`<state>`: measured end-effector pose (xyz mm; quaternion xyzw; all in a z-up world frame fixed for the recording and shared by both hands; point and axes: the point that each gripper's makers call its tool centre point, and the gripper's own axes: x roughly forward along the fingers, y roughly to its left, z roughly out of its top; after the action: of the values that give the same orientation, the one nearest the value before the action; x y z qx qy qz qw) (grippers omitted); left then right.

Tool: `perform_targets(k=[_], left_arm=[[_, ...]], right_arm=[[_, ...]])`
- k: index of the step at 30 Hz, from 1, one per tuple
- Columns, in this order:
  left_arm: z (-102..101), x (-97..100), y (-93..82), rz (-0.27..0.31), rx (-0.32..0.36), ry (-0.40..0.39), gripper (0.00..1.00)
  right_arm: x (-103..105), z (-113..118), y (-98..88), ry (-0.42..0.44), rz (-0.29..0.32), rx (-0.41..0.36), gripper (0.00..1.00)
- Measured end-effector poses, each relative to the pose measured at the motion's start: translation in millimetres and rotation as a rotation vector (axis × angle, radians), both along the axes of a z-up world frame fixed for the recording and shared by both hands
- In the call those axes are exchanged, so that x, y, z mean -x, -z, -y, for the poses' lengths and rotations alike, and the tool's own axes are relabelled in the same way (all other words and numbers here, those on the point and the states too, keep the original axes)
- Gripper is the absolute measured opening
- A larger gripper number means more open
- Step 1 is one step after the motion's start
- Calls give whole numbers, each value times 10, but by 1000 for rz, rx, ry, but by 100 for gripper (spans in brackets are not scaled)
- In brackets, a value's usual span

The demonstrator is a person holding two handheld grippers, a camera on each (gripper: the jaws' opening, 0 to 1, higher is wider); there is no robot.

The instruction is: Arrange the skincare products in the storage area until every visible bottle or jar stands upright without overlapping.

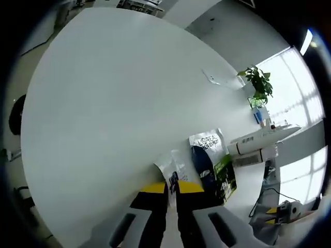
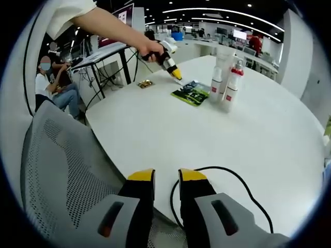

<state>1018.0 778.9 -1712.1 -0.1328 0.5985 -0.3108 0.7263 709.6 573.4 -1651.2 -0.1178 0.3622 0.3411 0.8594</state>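
Note:
On the white round table (image 1: 103,103) lies a flat dark L'Oreal packet (image 1: 213,161) with a green lower part. A small silver and blue sachet (image 1: 172,168) sits between the yellow tips of my left gripper (image 1: 171,187), whose jaws are closed on it. In the right gripper view a hand holds that left gripper (image 2: 177,75) at the edge of the green packet (image 2: 192,93). Two white bottles (image 2: 216,78), one with a red cap (image 2: 231,87), stand upright beside the packet. My right gripper (image 2: 166,178) hovers at the near table edge, slightly open and holding nothing.
A black cable (image 2: 207,173) loops on the table (image 2: 258,134) just beyond my right jaws. A grey mesh chair (image 2: 57,155) stands below left. A small gold packet (image 2: 145,83) lies near the far edge. White boxes (image 1: 253,144) and a potted plant (image 1: 257,82) stand beyond the packet.

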Motion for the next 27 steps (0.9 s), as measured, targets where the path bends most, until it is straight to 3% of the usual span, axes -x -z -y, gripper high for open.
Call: perform_targets(k=[8, 15, 27], left_arm=[[-14, 37, -26, 9, -46, -6, 8], [-70, 25, -25, -41, -79, -20, 11], [-221, -5, -8, -12, -190, 34, 19]], right_arm=[[-6, 3, -4, 0, 5, 2, 16], [-17, 19, -11, 9, 8, 1, 16], [-21, 17, -27, 6, 16, 1, 15]])
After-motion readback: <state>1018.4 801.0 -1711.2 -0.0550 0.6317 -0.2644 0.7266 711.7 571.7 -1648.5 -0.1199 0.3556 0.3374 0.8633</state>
